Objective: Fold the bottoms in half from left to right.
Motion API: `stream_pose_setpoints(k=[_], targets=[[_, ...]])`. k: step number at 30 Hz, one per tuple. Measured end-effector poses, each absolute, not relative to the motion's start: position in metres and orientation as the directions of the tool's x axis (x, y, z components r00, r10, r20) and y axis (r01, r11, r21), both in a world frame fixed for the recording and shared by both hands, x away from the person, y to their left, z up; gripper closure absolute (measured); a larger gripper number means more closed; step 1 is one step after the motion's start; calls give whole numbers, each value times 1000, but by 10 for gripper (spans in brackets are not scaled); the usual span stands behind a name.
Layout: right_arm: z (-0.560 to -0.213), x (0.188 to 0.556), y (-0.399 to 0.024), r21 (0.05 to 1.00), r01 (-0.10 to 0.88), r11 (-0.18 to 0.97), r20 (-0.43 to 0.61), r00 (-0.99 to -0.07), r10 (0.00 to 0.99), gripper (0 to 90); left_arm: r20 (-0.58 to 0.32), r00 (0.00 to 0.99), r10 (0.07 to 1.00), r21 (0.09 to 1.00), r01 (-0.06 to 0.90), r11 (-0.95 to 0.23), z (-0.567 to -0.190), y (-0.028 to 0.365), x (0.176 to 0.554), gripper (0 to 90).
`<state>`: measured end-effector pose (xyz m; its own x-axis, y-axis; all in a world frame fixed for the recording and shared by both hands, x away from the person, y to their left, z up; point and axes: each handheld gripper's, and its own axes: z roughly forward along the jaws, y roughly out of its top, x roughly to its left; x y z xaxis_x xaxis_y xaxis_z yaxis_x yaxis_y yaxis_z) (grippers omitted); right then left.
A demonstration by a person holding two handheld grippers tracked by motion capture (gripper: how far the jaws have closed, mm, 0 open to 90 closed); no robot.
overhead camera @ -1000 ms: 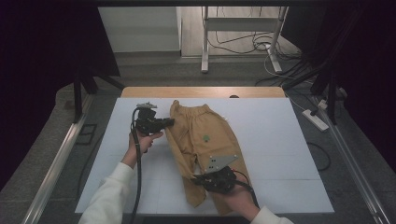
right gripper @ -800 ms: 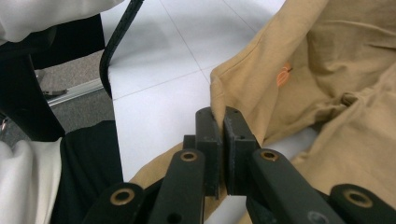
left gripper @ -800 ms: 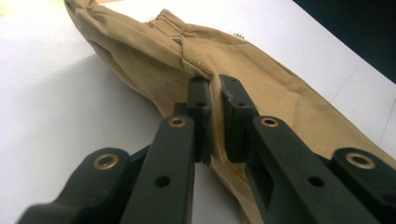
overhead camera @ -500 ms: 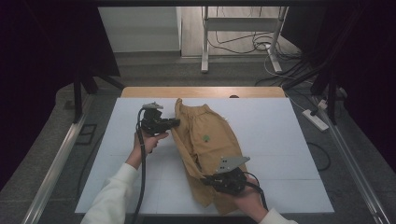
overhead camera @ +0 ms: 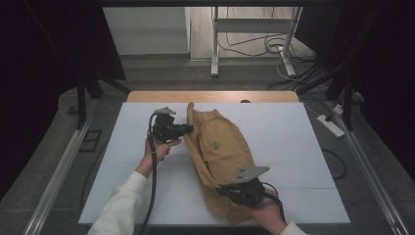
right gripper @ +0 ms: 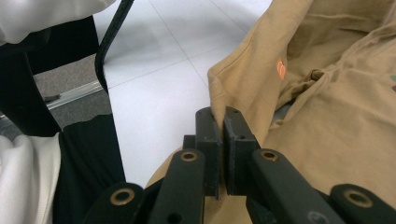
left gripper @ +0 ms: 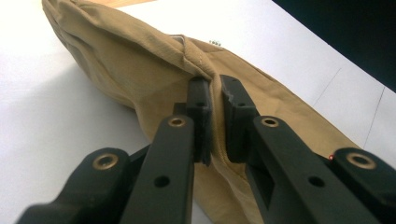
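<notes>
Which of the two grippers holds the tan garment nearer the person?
The right gripper, pinching the tan garment at the table's near edge; the left gripper grips farther up.

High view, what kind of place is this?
Probably a recording lab, not a home: a white table fenced by black curtains, loose cables and a power strip on the floor.

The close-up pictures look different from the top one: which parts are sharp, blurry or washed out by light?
High view: bright white table, dark surroundings, tan garment evenly lit. Left gripper view: the white table glares pale, the left hand-held gripper looms soft up close, the cloth fold is sharper. Right gripper view: the right hand-held gripper is fairly crisp, the white sleeve at the edge is blurred.
</notes>
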<state>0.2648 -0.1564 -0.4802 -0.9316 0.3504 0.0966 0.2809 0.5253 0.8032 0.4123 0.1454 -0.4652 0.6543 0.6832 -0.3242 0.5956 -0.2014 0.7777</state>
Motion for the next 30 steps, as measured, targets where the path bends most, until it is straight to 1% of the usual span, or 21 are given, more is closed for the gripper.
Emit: stream_pose_setpoints(k=[30], targets=[[-480,259,-195,805,330,493,103,-896,431,861,-323,693,644,787,575,-224,-467,110,419,815]])
